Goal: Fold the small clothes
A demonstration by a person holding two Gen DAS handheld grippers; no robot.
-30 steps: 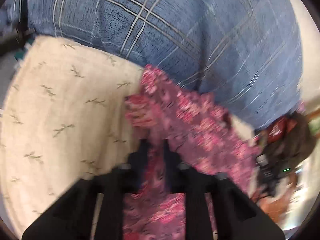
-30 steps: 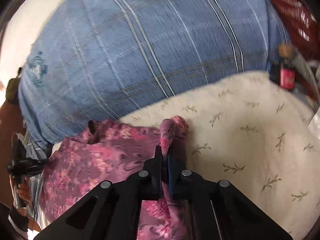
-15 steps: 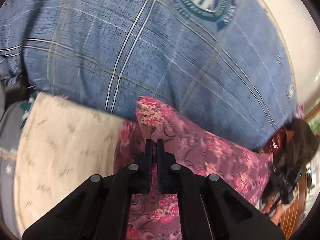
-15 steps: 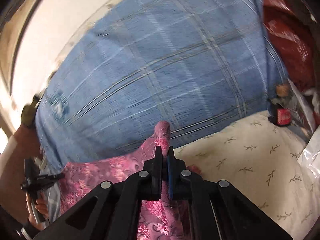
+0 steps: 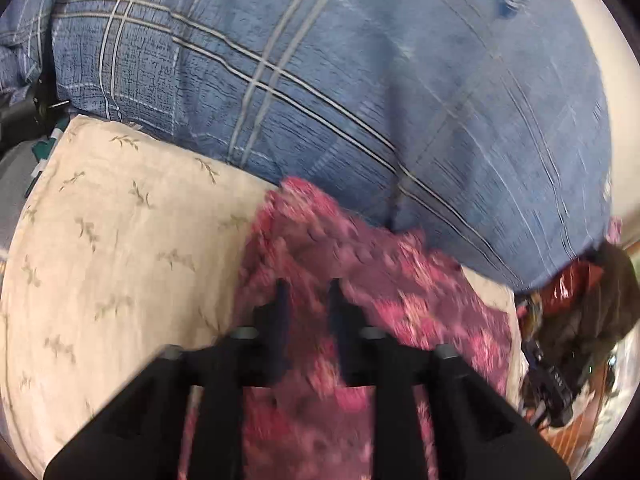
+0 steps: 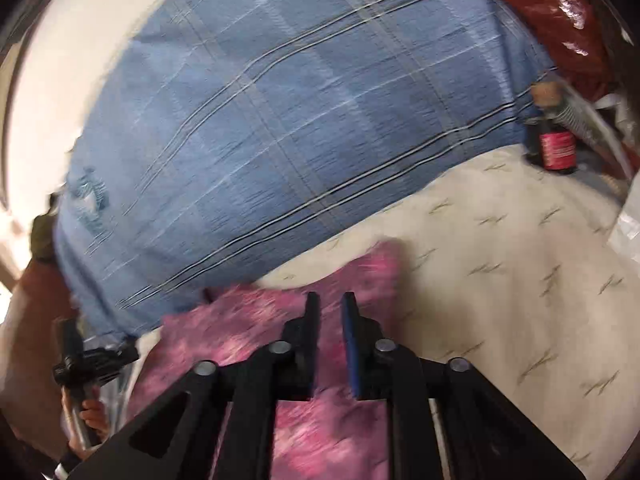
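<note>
A small pink floral garment [image 5: 360, 280] lies on a cream leaf-print sheet [image 5: 120, 240], bunched against a big blue plaid pillow [image 5: 320, 80]. My left gripper [image 5: 306, 286] is open just above the garment, with cloth showing between its fingers. In the right wrist view the same garment [image 6: 320, 420] lies below my right gripper [image 6: 330, 300], which is open with a narrow gap. The image is blurred by motion. The cream sheet [image 6: 500, 280] extends to the right there.
The blue plaid pillow [image 6: 300, 120] fills the back. A small dark bottle with a red label [image 6: 554, 140] stands at the far right beside a red plastic bag [image 6: 552, 12]. The other hand-held gripper [image 6: 88, 364] shows at lower left.
Both grippers were shut on the pink garment and held it lifted. Both have now opened and come down, and the garment lies on the sheet.
</note>
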